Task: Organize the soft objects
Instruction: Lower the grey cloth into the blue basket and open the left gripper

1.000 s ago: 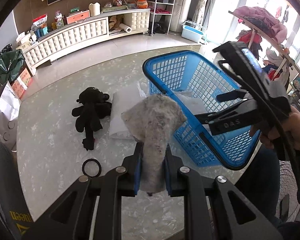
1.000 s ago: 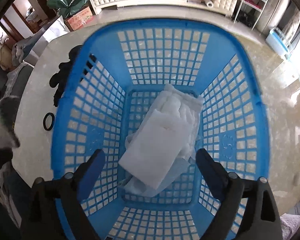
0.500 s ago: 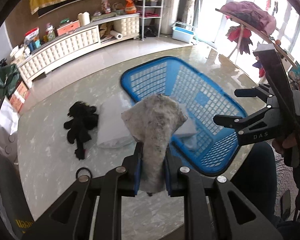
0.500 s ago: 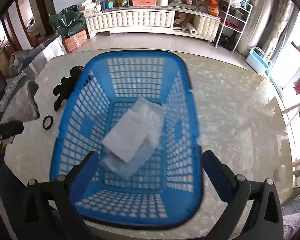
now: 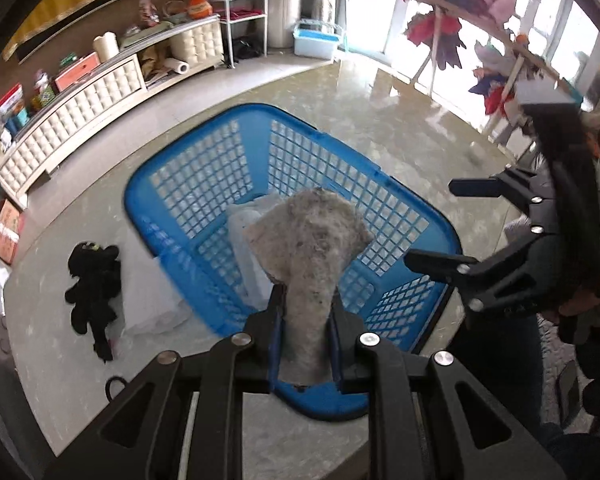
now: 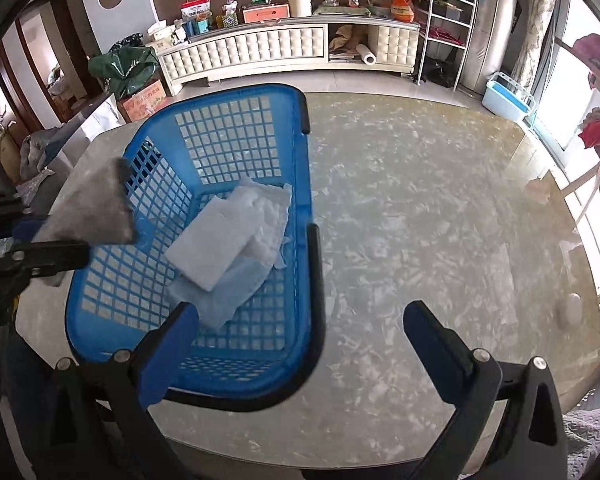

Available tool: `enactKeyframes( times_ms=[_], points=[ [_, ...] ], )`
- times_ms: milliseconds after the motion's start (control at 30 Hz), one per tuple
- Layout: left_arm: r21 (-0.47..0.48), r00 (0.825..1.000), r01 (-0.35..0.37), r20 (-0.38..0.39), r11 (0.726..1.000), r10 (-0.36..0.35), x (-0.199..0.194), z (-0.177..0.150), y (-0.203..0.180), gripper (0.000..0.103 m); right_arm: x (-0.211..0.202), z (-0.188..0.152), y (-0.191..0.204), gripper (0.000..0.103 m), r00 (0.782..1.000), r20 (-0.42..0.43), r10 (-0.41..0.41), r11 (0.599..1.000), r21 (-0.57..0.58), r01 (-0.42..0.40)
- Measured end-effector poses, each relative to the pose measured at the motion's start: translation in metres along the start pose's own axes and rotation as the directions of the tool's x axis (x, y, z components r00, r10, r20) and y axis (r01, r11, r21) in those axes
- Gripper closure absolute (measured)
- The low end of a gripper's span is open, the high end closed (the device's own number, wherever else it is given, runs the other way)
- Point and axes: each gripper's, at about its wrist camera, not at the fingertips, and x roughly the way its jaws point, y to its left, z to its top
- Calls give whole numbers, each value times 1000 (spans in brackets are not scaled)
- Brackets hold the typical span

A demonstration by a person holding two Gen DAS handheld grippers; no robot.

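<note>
My left gripper (image 5: 305,320) is shut on a grey fuzzy cloth (image 5: 312,240) and holds it upright over the near rim of the blue basket (image 5: 168,168). The cloth also shows in the right wrist view (image 6: 92,212) at the basket's left rim (image 6: 300,184). White folded cloths (image 6: 236,236) lie in the basket. My right gripper (image 6: 300,332) is open and empty, to the right of the basket above the marble table (image 6: 420,220); it shows in the left wrist view (image 5: 452,224). A black plush toy (image 5: 94,284) and a white cloth (image 5: 148,300) lie on the table left of the basket.
A black ring (image 5: 116,386) lies on the table near its front edge. A rack with hanging clothes (image 5: 460,8) stands at the right. A white cabinet (image 6: 260,52) lines the back wall.
My left gripper has carried the grey cloth right, over the basket. My right gripper has pulled back and swung right, away from above the basket.
</note>
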Motion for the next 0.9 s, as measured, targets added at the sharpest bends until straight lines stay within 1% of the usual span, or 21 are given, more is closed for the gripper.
enactKeyframes(
  times_ms=[167,400,567,767,900],
  points=[
    [64,999,-6,-45,998,9,31,14,-11,86,-3,-9,-12,0,1000,13,7,1000,1,-7],
    [105,996,5,-85,994,4,61,24,-16,86,2,-11,-31,0,1000,15,18,999,46,-18],
    [137,992,-11,-122,990,28,80,25,-19,86,6,-13,-37,0,999,14,38,996,75,-39],
    [153,987,-10,-157,988,34,93,25,-19,85,12,-10,-43,0,998,13,63,994,88,-64],
    [170,986,1,-165,985,27,97,29,-20,82,16,-8,-43,0,996,8,84,992,90,-84]
  ],
)
